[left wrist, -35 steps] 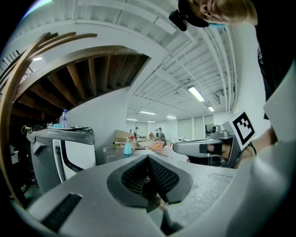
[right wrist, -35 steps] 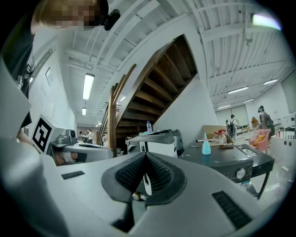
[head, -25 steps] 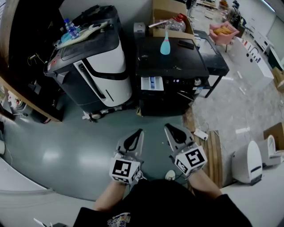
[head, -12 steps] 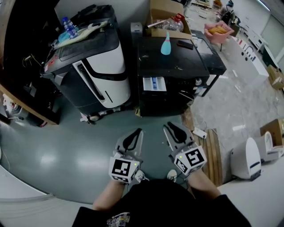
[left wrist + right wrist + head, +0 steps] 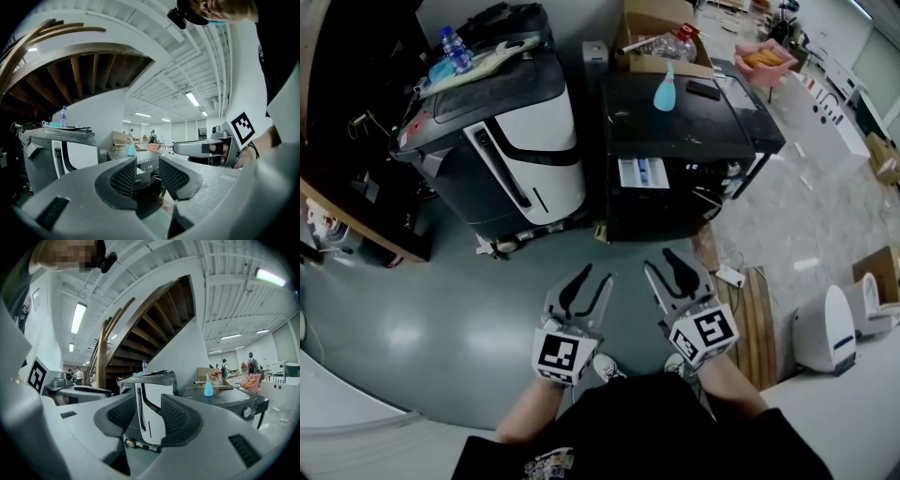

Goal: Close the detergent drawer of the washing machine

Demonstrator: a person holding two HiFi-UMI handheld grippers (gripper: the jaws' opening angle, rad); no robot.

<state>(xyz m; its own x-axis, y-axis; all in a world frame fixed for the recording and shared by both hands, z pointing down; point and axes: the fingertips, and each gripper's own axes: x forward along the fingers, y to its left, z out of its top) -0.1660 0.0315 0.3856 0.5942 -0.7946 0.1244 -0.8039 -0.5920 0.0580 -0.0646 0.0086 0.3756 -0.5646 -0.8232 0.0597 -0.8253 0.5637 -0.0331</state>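
One black washing machine (image 5: 694, 127) with one open drawer (image 5: 642, 172). One white-and-black machine (image 5: 530, 141) to its left. Two bottles: one turquoise bottle (image 5: 666, 92), one clear bottle (image 5: 455, 47). One cardboard box (image 5: 664, 64) at the far side. Two sets of tongs: left tongs (image 5: 595, 278), right tongs (image 5: 660, 265).

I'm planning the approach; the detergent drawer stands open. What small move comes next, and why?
Probably carry the right gripper forward toward the detergent drawer: it juts out of the washing machine, far from the gripper, whose jaws have just been opening with nothing between them.
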